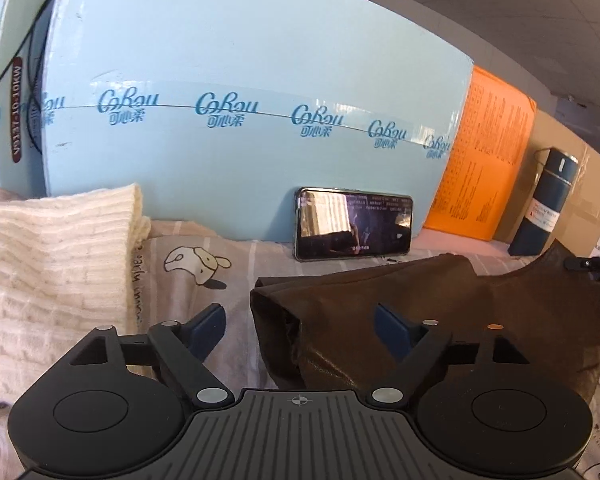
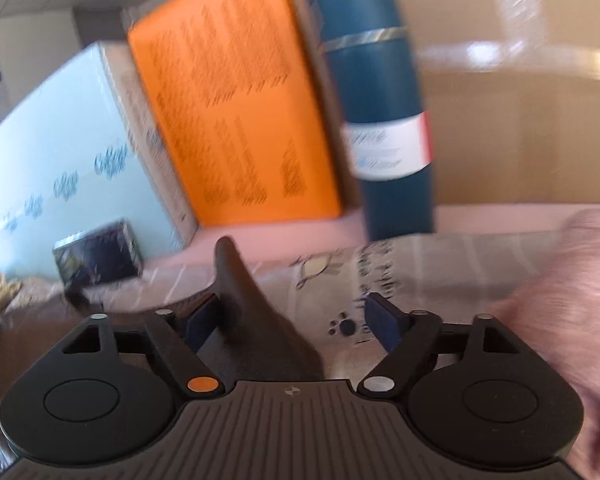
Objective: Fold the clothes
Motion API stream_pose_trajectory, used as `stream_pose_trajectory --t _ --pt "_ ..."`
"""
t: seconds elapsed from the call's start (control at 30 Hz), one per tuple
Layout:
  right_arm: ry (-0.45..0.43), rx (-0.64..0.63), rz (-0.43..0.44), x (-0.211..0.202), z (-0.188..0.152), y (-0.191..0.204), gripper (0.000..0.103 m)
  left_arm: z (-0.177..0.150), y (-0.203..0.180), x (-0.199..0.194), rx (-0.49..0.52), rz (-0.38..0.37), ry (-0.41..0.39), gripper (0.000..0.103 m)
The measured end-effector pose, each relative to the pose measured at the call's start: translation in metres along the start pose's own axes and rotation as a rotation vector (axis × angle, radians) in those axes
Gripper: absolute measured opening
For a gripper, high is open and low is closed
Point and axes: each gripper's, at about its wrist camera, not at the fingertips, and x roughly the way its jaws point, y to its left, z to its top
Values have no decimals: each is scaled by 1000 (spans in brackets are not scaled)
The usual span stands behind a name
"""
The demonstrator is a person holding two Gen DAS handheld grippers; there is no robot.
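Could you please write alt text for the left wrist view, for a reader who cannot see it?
The open left gripper hovers over a dark brown garment lying on a cartoon-printed bedsheet, with a cream knit sweater to the left. Behind, a phone leans against a light blue box, beside an orange sheet and a dark blue flask.

Dark brown garment [image 1: 440,320] crumpled on bedsheet; cream knit sweater [image 1: 48,272] flat at left.

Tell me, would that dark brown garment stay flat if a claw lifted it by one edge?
Probably not. The brown garment lies in soft folds and rumples on the bedsheet, so it likely droops and hangs. Its slight sheen hints it may be slippery. It looks thinner than the cream knit sweater, so it is probably light.
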Motion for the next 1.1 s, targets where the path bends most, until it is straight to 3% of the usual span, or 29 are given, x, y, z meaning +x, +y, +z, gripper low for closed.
stream_pose_trajectory --t 0.1,0.2,0.37,0.43,0.7,0.83,0.93,0.97,1.0,1.07,1.1 --pt "-90 61 -17 -46 -7 2 91 -9 -1 -13 -64 -24 19 91" --pt "-125 191 -22 -86 -22 -1 100 -22 -6 -21 -89 -39 44 92" --pt "-21 545 69 -117 -62 -19 101 -34 -18 -25 -108 -83 78 92" --pt "20 628 107 -119 -76 -21 101 -37 -19 -25 -119 -84 87 92" --pt "116 692 135 -71 -81 -12 100 -46 -19 -22 -127 -94 84 93" --pt "84 693 81 -46 -68 -3 100 -48 -19 -20 -114 -99 77 95" --pt "4 698 6 -36 -67 5 93 -50 -20 -19 -99 -103 72 95" --pt "-15 684 -14 -35 -67 7 86 -50 -21 -18 -90 -104 70 97" --pt "-38 669 -18 -35 -70 9 63 -50 -22 -18 -80 -105 68 99" --pt "-52 693 16 -32 -78 5 28 -51 -24 -18 -61 -107 64 99" --pt "-43 715 26 -30 -81 2 19 -51 -25 -18 -52 -105 64 99"
